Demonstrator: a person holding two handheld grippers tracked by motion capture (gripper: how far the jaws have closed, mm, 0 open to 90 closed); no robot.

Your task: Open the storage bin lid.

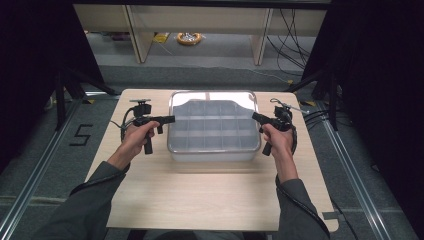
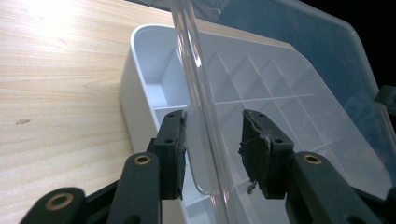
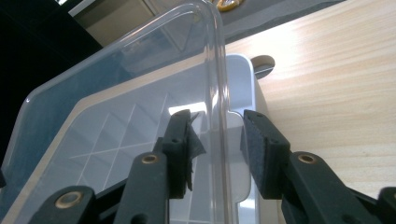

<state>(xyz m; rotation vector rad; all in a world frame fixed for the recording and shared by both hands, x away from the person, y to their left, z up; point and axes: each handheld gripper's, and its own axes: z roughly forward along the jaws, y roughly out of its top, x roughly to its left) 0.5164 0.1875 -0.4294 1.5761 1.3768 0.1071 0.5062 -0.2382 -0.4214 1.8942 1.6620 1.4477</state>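
Table (image 1: 210, 200): wooden | Divided box (image 1: 215, 145): white, mid-table | Clear lid (image 1: 214, 100): raised, tilted over box | Left gripper (image 2: 212, 149), right gripper (image 3: 217, 149): jaws parted, straddling opposite lid edges, unclamped | Advice: close both together, level.

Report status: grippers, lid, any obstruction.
Left gripper and right gripper both open, jaws straddling the side edges of the clear plastic lid. Lid over the white compartmented plastic box, not clamped. Nothing in the way on the wooden table.
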